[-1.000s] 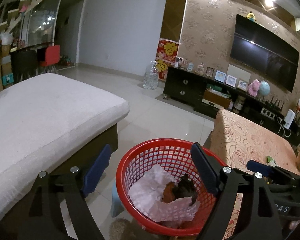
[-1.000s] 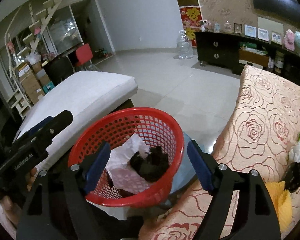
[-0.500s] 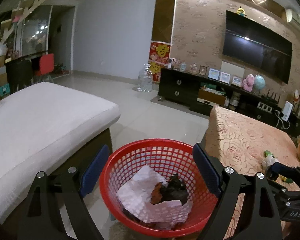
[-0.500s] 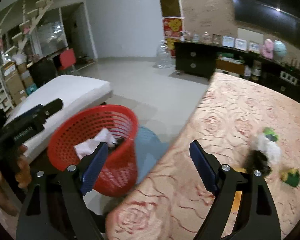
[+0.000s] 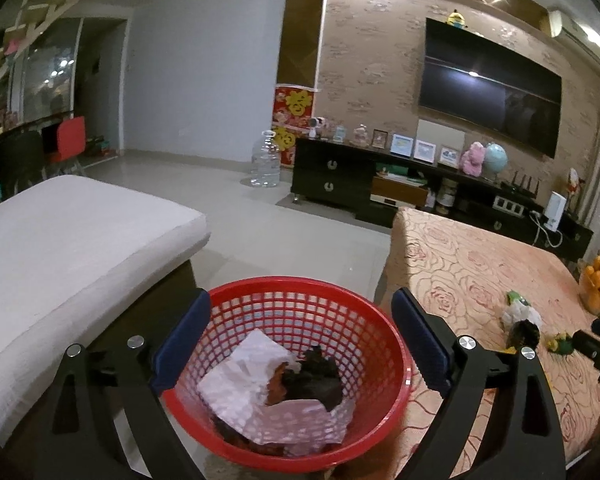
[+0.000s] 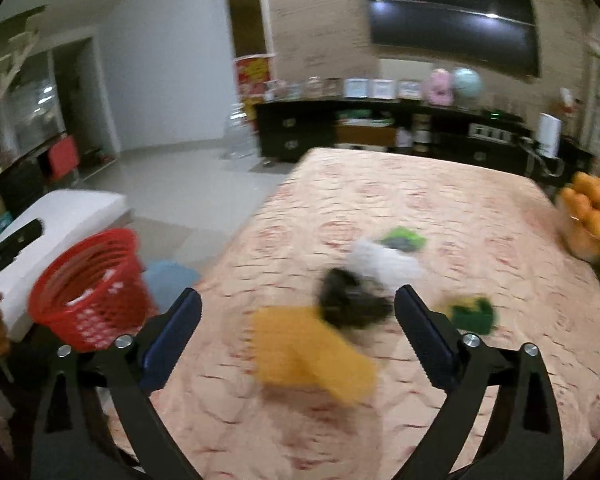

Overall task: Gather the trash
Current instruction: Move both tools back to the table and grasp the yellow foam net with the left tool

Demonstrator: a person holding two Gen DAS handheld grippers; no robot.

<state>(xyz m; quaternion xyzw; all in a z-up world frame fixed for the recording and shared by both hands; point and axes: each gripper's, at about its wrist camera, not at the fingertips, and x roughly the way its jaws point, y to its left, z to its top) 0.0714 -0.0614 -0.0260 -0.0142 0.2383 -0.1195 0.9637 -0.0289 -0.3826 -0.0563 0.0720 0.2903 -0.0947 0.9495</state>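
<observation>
- Partway through, I'd say. The red basket (image 5: 300,364) already has a crumpled pinkish-white paper (image 5: 260,396) and a dark lump with a bit of orange (image 5: 312,376) sitting in the bottom.
- What's left is on the rose-pattern table (image 6: 380,420): a yellow piece (image 6: 308,352), a black wad (image 6: 350,300) touching a white crumpled tissue (image 6: 384,258), a green scrap (image 6: 404,238) just behind that, and a green-and-yellow bit (image 6: 472,314) off to the right.
- Right view is badly smeared (motion blur), so I can't tell exactly what each scrap is. They all look soft and light.
- My left gripper (image 5: 300,344) is spread wide with nothing in it, hanging right above the basket.
- My right gripper (image 6: 298,328) is also wide open and empty, pointed at the yellow piece and the black wad, which sit between its fingers in the view.
- The oranges (image 6: 592,216) at the table's far right edge don't read as trash to me.
</observation>
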